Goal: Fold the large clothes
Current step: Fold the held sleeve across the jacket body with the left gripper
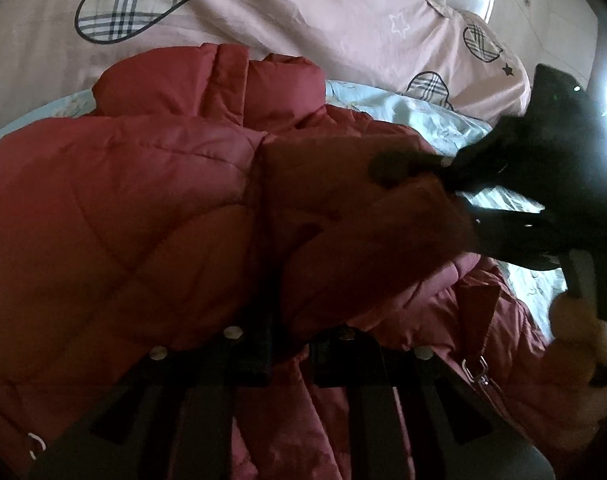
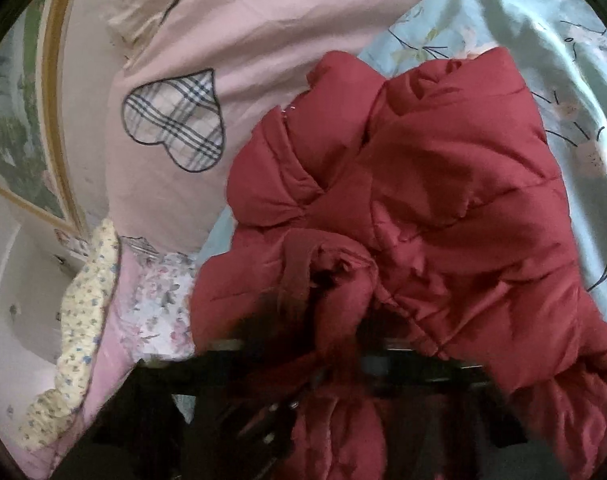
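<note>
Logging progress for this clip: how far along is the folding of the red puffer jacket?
Partly done. The red puffer jacket is already bunched into overlapping layers on the light blue floral sheet. In hand: the left gripper and right gripper each pinch a fold of it. Left: it looks lumpy, with a zipper edge hanging loose, so flattening and a final fold seem to remain.

Left gripper [image 1: 289, 354] jaws buried under red puffer jacket [image 1: 143, 208] folds; right gripper [image 2: 339, 344] jaws blurred, their tips hidden in fabric.
</note>
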Tool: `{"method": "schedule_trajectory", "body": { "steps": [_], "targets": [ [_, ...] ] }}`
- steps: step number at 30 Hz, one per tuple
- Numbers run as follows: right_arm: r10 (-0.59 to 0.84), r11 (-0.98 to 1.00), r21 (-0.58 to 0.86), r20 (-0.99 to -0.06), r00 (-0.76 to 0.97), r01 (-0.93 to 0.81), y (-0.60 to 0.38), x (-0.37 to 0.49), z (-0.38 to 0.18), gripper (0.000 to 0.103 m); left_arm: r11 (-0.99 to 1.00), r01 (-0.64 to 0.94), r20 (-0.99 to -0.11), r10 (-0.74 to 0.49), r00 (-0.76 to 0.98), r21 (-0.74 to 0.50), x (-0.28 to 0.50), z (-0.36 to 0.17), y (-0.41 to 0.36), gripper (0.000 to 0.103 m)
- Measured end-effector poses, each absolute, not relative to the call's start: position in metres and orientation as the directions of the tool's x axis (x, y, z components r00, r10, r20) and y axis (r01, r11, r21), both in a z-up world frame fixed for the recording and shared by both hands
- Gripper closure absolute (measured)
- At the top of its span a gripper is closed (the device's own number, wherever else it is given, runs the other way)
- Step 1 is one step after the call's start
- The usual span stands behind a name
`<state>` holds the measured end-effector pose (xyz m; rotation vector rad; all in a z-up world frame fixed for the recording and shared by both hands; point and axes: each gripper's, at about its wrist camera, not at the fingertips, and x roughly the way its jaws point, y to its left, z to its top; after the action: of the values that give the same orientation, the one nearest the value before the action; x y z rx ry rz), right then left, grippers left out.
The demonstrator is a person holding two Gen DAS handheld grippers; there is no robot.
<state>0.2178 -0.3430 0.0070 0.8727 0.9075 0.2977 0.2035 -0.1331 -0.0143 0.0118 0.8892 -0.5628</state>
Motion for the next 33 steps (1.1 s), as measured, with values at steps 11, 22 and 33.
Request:
{"method": "schedule_trajectory", "body": {
  "steps": [11, 22, 33],
  "targets": [
    [0.452, 0.743, 0.659, -0.625, 0.637, 0.119, -0.368, 0.209, 0.023, 0.093, 0.810, 0.506, -0.707, -0.543, 0.453, -0.298, 0.183, 0.017, -0.083, 0.081],
    [0.341, 0.823, 0.547, -0.691, 0.638, 0.153, -0.385, 0.204, 0.014, 0.093, 0.915, 0.327, -0.719, -0.390, 0.575, -0.235, 0.252, 0.031, -0.008, 0.081],
    [0.117, 0.936, 0.328, -0.628, 0.769, 0.126, -0.356, 0.166, 0.084, 0.058, 0.924, 0.284, -0.784, -0.371, 0.498, -0.256, 0.270, -0.013, -0.008, 0.081]
  ]
}}
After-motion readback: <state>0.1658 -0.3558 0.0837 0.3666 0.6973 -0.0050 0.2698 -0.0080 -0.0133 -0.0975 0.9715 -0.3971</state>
